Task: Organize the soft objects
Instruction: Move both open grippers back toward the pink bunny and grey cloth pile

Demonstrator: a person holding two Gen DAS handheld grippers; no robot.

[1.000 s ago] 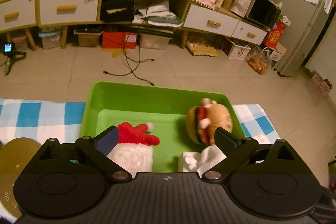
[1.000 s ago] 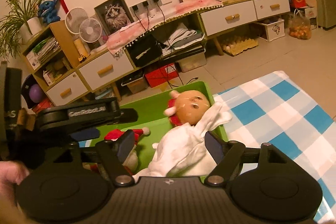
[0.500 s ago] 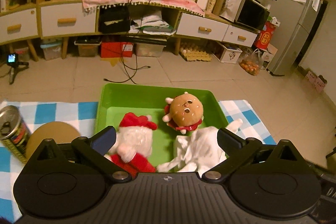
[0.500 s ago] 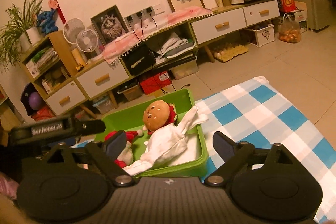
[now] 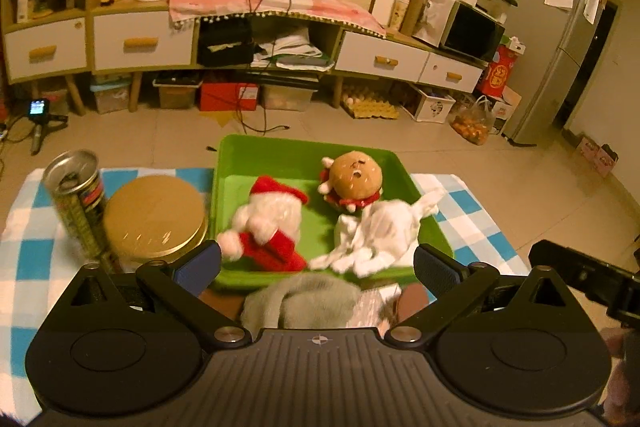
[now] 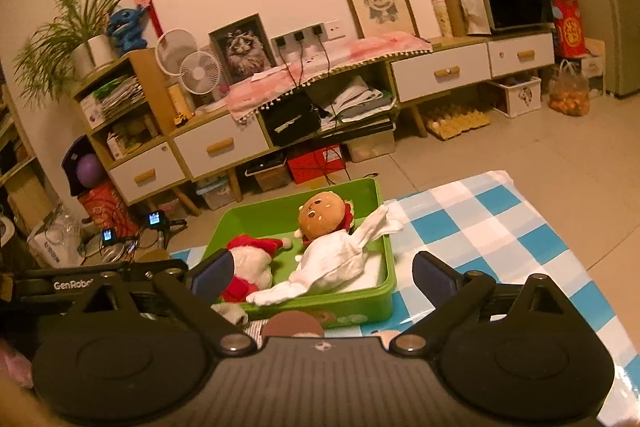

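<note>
A green tray (image 5: 304, 153) on the blue-checked cloth holds a Santa plush (image 5: 268, 223), a burger plush (image 5: 358, 175) and a white cloth (image 5: 380, 235) draped over its near right rim. My left gripper (image 5: 316, 267) is open and empty, just before the tray, above a grey soft item (image 5: 300, 303). In the right wrist view the tray (image 6: 352, 303), Santa plush (image 6: 252, 263), burger plush (image 6: 324, 213) and white cloth (image 6: 336, 263) lie ahead of my right gripper (image 6: 322, 275), which is open and empty.
A drink can (image 5: 78, 199) and a round gold tin (image 5: 154, 217) stand left of the tray. A brown round object (image 6: 294, 325) and a silver packet (image 5: 366, 309) lie near the tray's front. The table edge is at right (image 6: 560, 227). The left gripper's body shows at left (image 6: 72, 285).
Both grippers have pulled back from the tray and stayed open. The white cloth remains in the tray. The can, gold tin and grey item have come into the left wrist view.
</note>
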